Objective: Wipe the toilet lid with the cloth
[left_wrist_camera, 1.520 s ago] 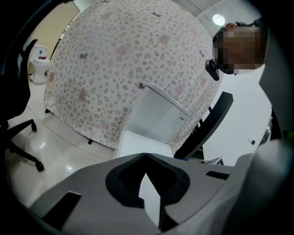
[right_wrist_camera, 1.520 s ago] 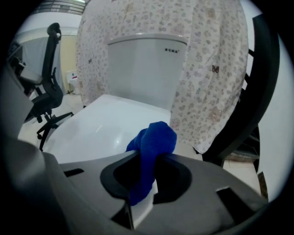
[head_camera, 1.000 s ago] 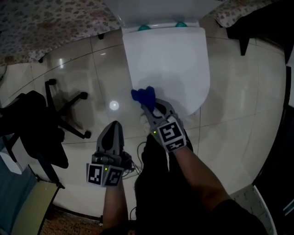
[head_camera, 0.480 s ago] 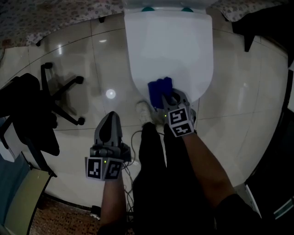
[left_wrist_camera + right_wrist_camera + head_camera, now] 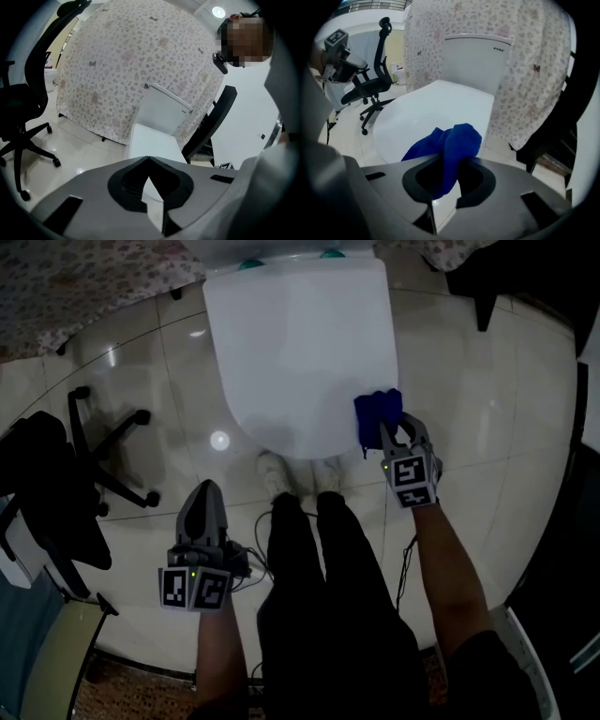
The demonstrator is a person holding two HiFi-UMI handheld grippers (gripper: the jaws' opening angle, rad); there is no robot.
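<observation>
A glossy pale tile floor (image 5: 497, 409) takes up most of the room, and a flowered curtain (image 5: 84, 277) is draped behind and to either side of the toilet. The white toilet lid (image 5: 295, 343) is down, with the tank (image 5: 476, 58) standing upright behind it. A black office chair (image 5: 56, 484) sits off to the person's left, well apart from the toilet. The person stands right at the front of the bowl, with dark trouser legs (image 5: 319, 596) straight down and pale shoes (image 5: 275, 472) just at the lid's front edge.

The right hand-held gripper (image 5: 392, 432) reaches out to the lid's right-hand edge, near where it curves toward the front. Its jaws are clamped on a blue cloth (image 5: 377, 413). The cloth bunches up out of the tips and rests against the lid's rim there, and a fold of it hangs down between the jaws.

The left hand-held gripper (image 5: 204, 491) is held low beside the person's left leg, over the floor. It is well clear of the toilet and points toward it. Its jaws are closed tip to tip with nothing between them.
</observation>
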